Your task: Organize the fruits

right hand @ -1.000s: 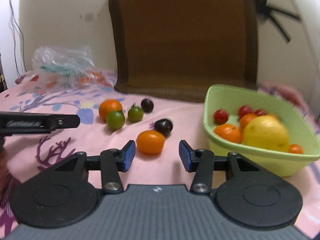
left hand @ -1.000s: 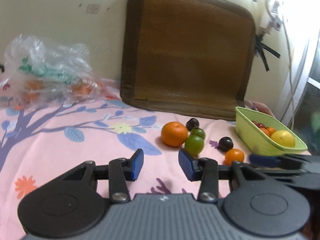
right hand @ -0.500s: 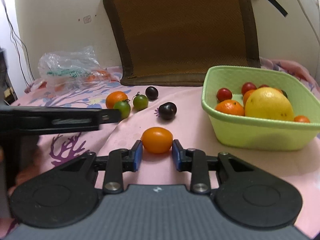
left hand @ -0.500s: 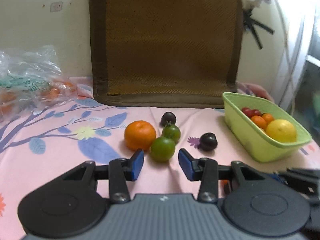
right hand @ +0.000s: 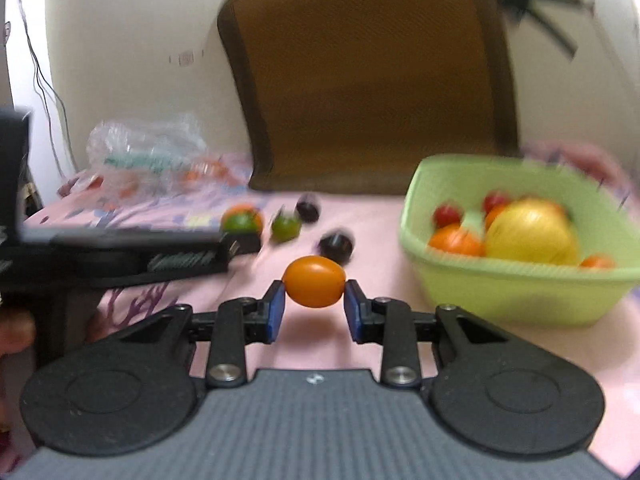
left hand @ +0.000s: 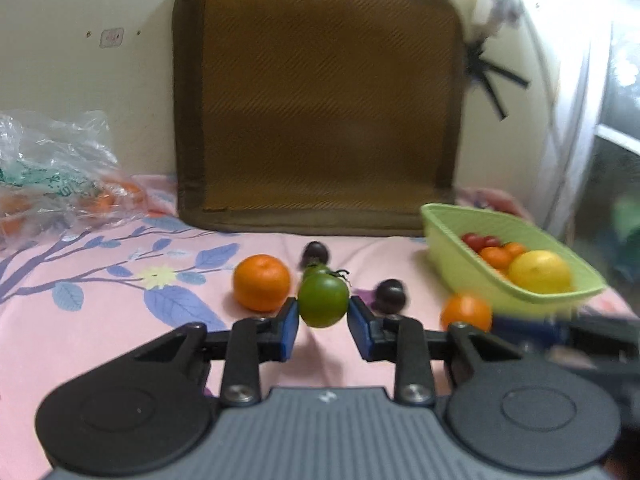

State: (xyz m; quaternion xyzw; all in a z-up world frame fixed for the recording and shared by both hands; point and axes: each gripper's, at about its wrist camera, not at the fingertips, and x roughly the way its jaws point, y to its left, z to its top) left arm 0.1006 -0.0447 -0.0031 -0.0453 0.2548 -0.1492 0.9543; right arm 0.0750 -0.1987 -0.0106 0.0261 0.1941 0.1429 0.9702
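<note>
The small orange fruit sits clamped between the blue pads of the right gripper, lifted clear of the pink floral cloth, with its shadow on the cloth beneath. It is just left of the green basket, near the front corner.

The green tomato lies between the 2 blue pads of the left gripper, which has closed to a narrow gap; whether both pads actually press the fruit cannot be told, and whether it is off the cloth cannot be told.

Just left of the green tomato rests a larger orange. Behind it a second green tomato is mostly hidden, and a dark plum sits further back. Another dark plum lies on the cloth to the right, between the green tomato and the basket.

The basket holds a yellow citrus, at least 2 small oranges and several red cherry tomatoes.

A brown cushion stands against the wall behind. A clear plastic bag with contents lies at the far left of the cloth. The right wrist view is motion-blurred.
</note>
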